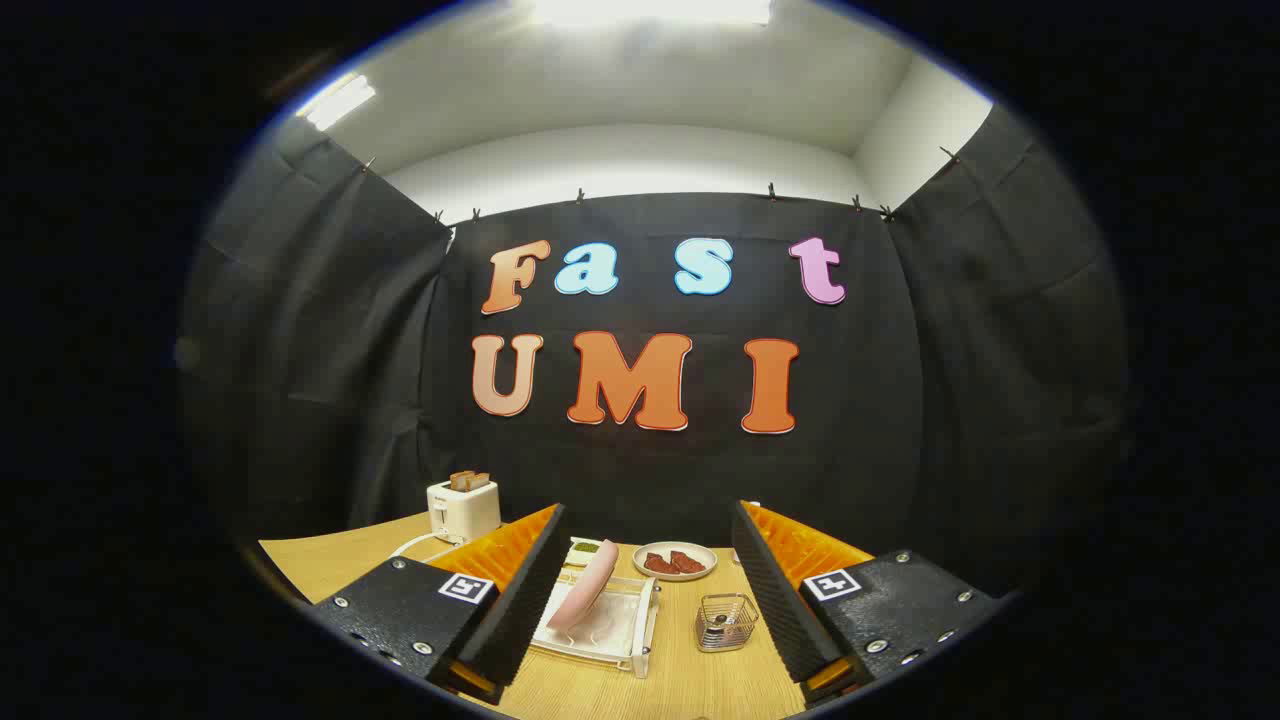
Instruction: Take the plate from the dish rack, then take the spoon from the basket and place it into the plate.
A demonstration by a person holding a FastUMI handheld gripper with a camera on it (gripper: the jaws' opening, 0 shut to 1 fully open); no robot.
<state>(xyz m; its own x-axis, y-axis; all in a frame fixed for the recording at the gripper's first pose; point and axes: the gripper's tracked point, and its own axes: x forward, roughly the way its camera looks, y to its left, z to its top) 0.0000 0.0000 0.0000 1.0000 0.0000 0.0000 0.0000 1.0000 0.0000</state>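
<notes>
A pink plate (588, 596) stands on edge, leaning in a white dish rack (600, 630) on the wooden table, ahead of my fingers and nearer the left one. To the right of the rack sits a small wire basket (726, 622) with a spoon (724, 622) inside, hard to make out. My gripper (645, 590) is open and held above the near table edge, with nothing between its black-padded fingers (520, 600). Rack and basket both show in the gap between the fingers.
A white toaster (463, 509) with toast in its slots stands at the back left, its cord trailing on the table. A white plate (675, 561) with reddish-brown pieces lies beyond the rack and basket. A small green-topped item (584, 548) sits behind the rack.
</notes>
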